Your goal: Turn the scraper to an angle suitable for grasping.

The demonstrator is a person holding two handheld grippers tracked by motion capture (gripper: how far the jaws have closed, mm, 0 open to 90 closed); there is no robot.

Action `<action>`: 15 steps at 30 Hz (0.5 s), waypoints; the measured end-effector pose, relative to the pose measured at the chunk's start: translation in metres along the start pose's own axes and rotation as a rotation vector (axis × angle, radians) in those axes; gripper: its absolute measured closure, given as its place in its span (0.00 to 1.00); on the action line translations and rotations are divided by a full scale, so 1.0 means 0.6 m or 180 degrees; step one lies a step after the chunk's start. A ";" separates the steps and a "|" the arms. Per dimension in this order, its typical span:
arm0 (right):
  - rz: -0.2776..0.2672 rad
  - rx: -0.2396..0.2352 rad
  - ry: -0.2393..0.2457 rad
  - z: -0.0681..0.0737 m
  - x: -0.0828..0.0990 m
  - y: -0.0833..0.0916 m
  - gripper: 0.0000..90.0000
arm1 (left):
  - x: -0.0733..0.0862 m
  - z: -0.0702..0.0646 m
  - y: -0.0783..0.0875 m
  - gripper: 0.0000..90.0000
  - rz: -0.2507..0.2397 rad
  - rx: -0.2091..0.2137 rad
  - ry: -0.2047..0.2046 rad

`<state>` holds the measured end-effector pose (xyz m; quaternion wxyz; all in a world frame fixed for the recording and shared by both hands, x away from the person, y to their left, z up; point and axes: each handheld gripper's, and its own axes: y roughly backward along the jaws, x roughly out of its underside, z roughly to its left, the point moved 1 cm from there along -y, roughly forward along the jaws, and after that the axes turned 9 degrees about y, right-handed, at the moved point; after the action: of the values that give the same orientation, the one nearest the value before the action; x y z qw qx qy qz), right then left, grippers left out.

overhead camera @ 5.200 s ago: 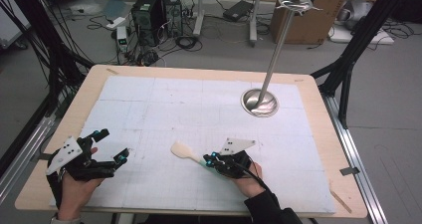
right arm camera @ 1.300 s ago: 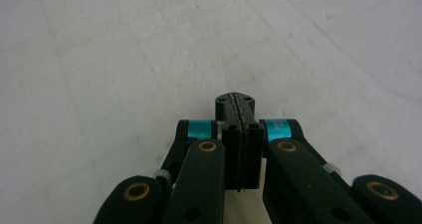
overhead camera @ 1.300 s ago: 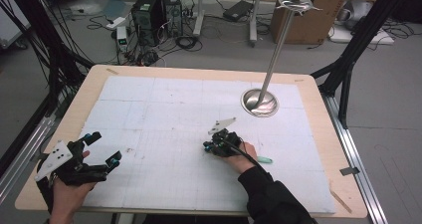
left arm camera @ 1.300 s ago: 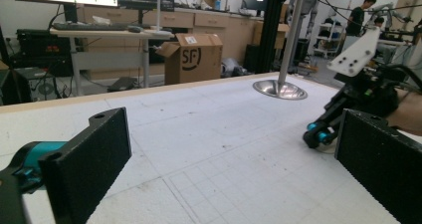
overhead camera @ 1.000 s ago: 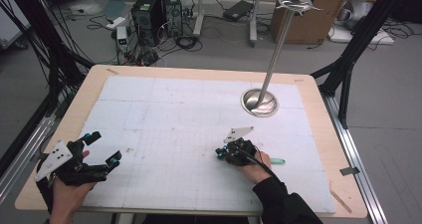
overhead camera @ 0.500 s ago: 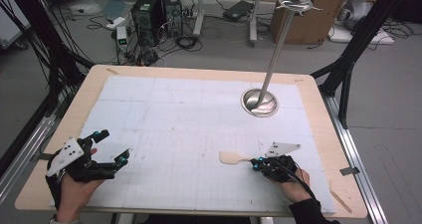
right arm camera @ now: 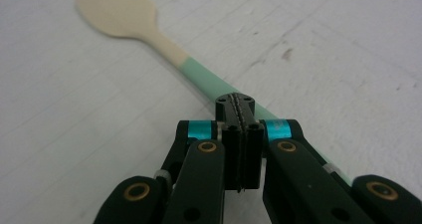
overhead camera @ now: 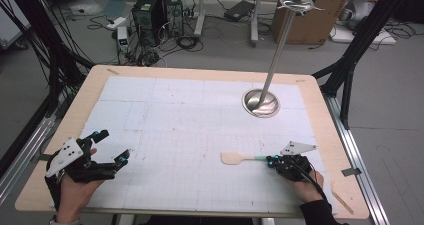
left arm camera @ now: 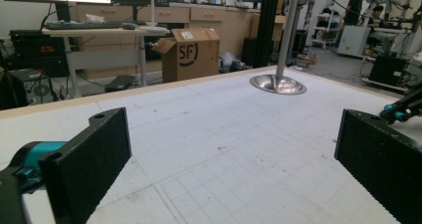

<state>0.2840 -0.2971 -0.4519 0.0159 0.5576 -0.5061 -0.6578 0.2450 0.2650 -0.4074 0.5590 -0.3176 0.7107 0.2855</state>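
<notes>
A spatula (overhead camera: 239, 158) with a pale, flat, rounded blade and a mint-green handle is seen lying flat on the white gridded mat of the bench (overhead camera: 200, 75), in the near right part, blade pointing left. Its handle end is overlapped by the right gripper (overhead camera: 272, 161), whose fingers (right arm camera: 240, 134) are pressed together; whether the handle is pinched cannot be told. That gripper is held low and level, the hand behind it. The left gripper (overhead camera: 112, 147) is held at the near left, fingers (left arm camera: 87, 157) wide apart over bare mat.
</notes>
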 end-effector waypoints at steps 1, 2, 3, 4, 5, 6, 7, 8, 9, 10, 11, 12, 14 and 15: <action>0.0011 0.0059 -0.0012 -0.006 -0.007 -0.009 1.00 | 0.000 0.000 0.002 0.02 -0.0004 -0.0006 0.0003; 0.0011 0.0059 -0.0012 -0.006 -0.007 -0.009 1.00 | 0.000 0.001 0.004 0.02 -0.0014 -0.0010 0.0007; 0.0021 0.0111 0.0013 -0.013 -0.015 -0.020 1.00 | -0.001 0.001 0.006 0.02 -0.0027 -0.0022 0.0010; 0.0036 0.0127 0.0013 -0.017 -0.020 -0.024 1.00 | -0.001 0.002 0.008 0.02 -0.0031 -0.0024 0.0008; 0.0036 0.0127 0.0013 -0.017 -0.020 -0.024 1.00 | -0.001 0.002 0.010 0.02 -0.0032 -0.0033 0.0008; 0.0044 0.0126 0.0032 -0.020 -0.025 -0.029 1.00 | -0.001 0.003 0.012 0.02 -0.0029 -0.0040 0.0004; 0.0061 0.0144 0.0041 -0.023 -0.030 -0.034 1.00 | -0.001 0.003 0.012 0.02 -0.0028 -0.0041 0.0012; 0.0074 0.0162 0.0042 -0.025 -0.035 -0.038 1.00 | 0.000 0.002 0.013 0.02 -0.0030 -0.0050 0.0019; 0.0078 0.0195 0.0061 -0.029 -0.044 -0.049 1.00 | 0.001 0.002 0.013 0.02 -0.0020 -0.0051 0.0016; 0.0078 0.0195 0.0061 -0.029 -0.044 -0.049 1.00 | 0.001 0.002 0.013 0.02 -0.0017 -0.0054 0.0020; 0.0066 0.0198 0.0056 -0.031 -0.049 -0.055 1.00 | 0.002 0.002 0.014 0.02 -0.0001 -0.0055 0.0001; 0.0069 0.0196 0.0018 -0.034 -0.057 -0.065 1.00 | 0.002 0.002 0.014 0.02 -0.0001 -0.0057 0.0008; 0.0078 0.0207 0.0058 -0.036 -0.065 -0.072 1.00 | 0.003 0.001 0.015 0.02 0.0002 -0.0061 0.0012; 0.0078 0.0207 0.0058 -0.036 -0.065 -0.072 1.00 | 0.003 0.002 0.015 0.02 0.0004 -0.0056 0.0008</action>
<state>0.3384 -0.2671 -0.4505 0.0104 0.5576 -0.5338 -0.6357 0.2383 0.2715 -0.4089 0.5551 -0.3223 0.7091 0.2917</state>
